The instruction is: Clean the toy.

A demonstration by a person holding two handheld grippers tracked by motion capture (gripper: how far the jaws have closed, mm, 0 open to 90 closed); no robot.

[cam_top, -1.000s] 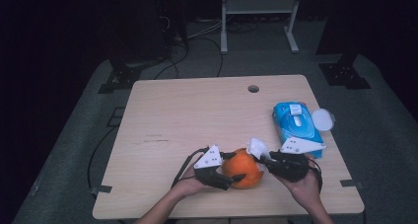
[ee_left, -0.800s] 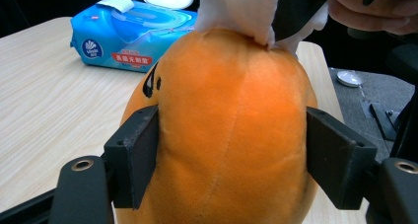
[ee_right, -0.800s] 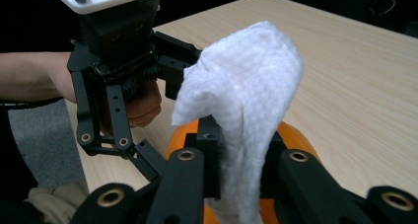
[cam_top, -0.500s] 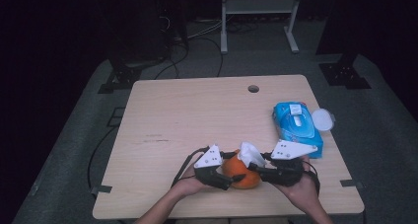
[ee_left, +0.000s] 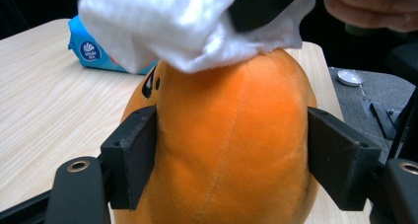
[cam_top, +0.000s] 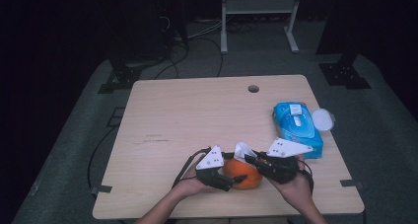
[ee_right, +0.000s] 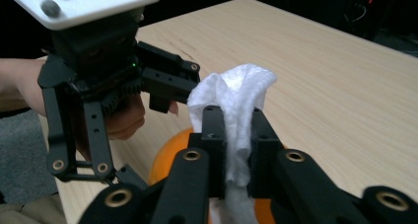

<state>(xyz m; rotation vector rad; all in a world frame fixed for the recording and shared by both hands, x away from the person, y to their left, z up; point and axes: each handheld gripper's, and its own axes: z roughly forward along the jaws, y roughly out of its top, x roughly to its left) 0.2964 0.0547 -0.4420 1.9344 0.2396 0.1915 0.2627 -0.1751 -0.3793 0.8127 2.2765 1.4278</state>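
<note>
The left gripper point(cam_top: 235, 180) clamps the orange plush toy point(ee_left: 231, 140), one pad pressed into each flank, near the table's point(cam_top: 197, 110) front edge. Just right of it, the right gripper point(cam_top: 249, 160), whose jaws have just been closing, pinches a white tissue point(ee_right: 239, 115) and holds it against the toy's top. The left gripper view shows a dark eye on the toy's far side; the right gripper view shows the tissue squeezed between the jaws. Beyond the right gripper lie a blue wipes pack point(cam_top: 297, 128) and a white lid point(cam_top: 323, 119).
</note>
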